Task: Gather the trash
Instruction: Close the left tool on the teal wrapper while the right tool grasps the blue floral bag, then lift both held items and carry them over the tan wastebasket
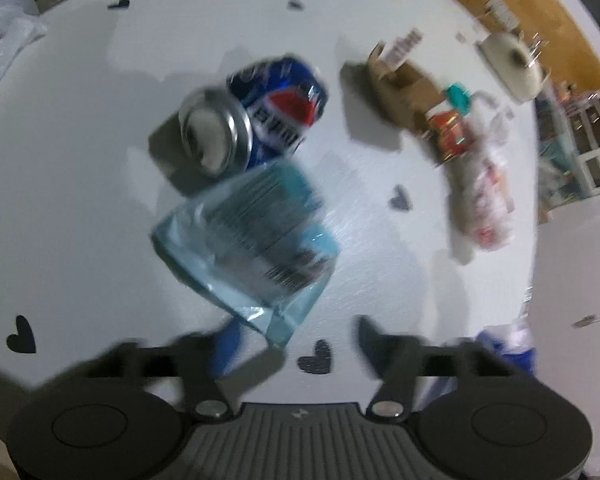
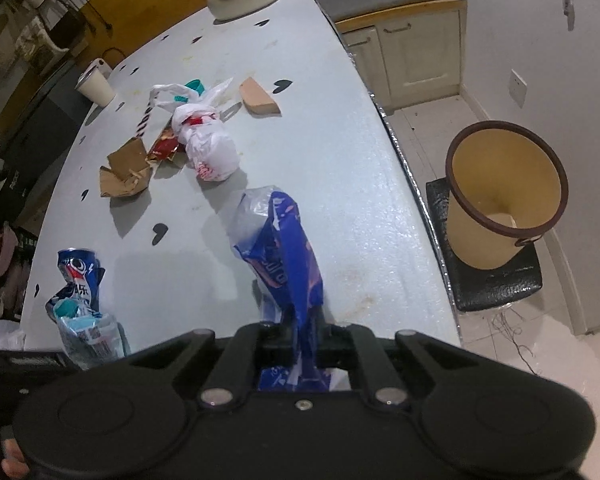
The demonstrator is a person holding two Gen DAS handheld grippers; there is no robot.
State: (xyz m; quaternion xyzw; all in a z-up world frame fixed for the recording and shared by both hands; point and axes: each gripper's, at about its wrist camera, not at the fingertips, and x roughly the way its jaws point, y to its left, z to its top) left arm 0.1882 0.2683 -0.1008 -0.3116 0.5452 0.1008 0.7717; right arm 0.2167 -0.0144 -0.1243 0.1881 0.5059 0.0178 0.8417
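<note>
My right claw (image 2: 300, 334) pinches a blue wrapper (image 2: 278, 248); next I carry it right to the bin (image 2: 504, 196). My left claw (image 1: 296, 340) hangs spread over the bottle (image 1: 248, 236).

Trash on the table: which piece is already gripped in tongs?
The blue snack wrapper, pinched in the right tongs. The crushed can, clear bottle and tied white bag lie loose.

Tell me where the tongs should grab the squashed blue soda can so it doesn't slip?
Grip the crushed blue aluminium soda can across its dented blue middle, not the round silver top. It lies on its side on the white table, so come straight down from above with the left tongs, one finger on each long side. The clear blue plastic bottle lies against it, so stay clear of that end.
</note>
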